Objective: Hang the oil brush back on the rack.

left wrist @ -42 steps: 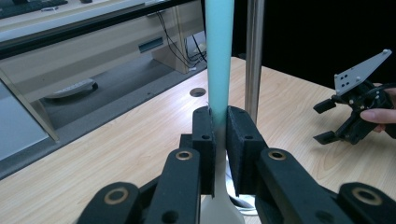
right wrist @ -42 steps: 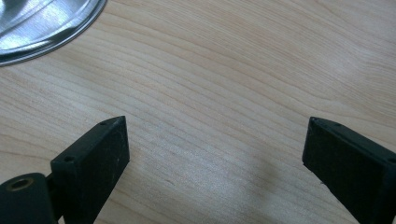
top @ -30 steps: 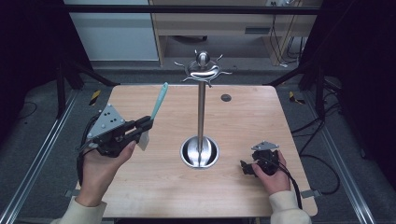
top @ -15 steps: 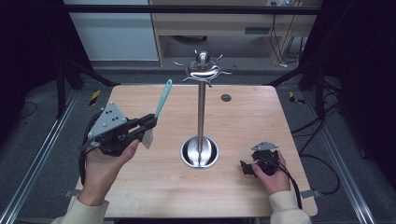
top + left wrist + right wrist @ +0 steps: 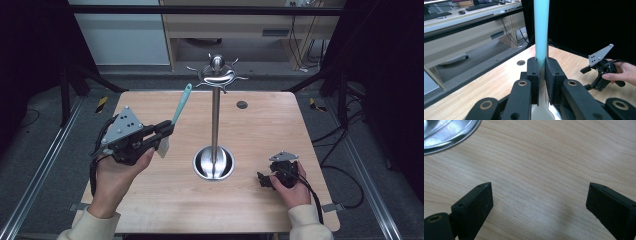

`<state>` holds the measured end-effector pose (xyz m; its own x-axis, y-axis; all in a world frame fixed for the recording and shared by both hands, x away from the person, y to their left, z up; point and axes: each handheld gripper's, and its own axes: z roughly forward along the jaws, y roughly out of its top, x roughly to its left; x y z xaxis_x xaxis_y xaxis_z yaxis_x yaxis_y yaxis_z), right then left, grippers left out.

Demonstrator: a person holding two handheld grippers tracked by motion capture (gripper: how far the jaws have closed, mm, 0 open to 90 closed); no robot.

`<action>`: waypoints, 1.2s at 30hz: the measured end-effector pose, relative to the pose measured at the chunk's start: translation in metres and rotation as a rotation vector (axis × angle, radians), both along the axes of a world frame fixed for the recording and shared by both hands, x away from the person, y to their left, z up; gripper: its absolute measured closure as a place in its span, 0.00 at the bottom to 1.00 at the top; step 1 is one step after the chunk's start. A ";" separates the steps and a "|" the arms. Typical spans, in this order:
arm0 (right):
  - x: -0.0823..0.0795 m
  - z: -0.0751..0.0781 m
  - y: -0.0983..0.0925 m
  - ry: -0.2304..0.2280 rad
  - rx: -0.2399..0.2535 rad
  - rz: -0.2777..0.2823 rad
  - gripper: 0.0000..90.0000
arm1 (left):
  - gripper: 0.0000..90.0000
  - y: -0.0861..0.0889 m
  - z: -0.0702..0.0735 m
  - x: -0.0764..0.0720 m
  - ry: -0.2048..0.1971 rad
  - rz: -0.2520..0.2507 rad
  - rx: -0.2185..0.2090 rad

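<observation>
My left gripper (image 5: 167, 129) is shut on a spatula (image 5: 181, 105) with a teal handle and a pale blade, held above the left half of the wooden table (image 5: 150, 205). The handle slants up and to the right towards a steel stand (image 5: 215, 120), which has a ring of hooks (image 5: 218, 75) at its top and a round base (image 5: 214, 163). In the left gripper view the black pads (image 5: 533, 75) press on the spatula handle (image 5: 541, 30). My right gripper (image 5: 261, 179) rests low at the front right of the table, jaws open, and the right gripper view (image 5: 539, 195) has bare wood between them.
A small dark round hole (image 5: 242, 104) sits in the tabletop behind the stand. A wooden desk (image 5: 225, 20) stands beyond the far edge. Metal rails (image 5: 45, 165) run along the floor on both sides. The stand's base (image 5: 446, 132) lies close to the right gripper.
The left gripper has shifted slightly to the right with the spatula, so the handle's tip is nearer the stand's top. The right gripper has stayed where it was.
</observation>
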<state>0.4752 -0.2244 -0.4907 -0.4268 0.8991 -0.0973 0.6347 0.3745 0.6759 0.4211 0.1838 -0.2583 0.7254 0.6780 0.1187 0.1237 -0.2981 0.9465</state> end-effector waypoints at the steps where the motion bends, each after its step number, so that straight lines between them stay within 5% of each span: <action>1: 0.000 0.000 0.000 -0.002 -0.001 0.002 0.09 | 0.91 0.000 0.000 0.000 -0.002 0.001 0.000; 23: 0.000 0.001 0.000 -0.005 0.007 0.002 0.09 | 0.91 -0.008 0.001 0.004 -0.006 0.000 0.019; 36: 0.000 0.001 -0.001 -0.005 0.006 0.004 0.09 | 0.91 -0.016 -0.001 0.013 0.027 -0.010 0.041</action>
<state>0.4752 -0.2250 -0.4899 -0.4299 0.8980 -0.0940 0.6300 0.3730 0.6811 0.4345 0.1679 -0.2591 0.7354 0.6657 0.1264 0.1459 -0.3377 0.9299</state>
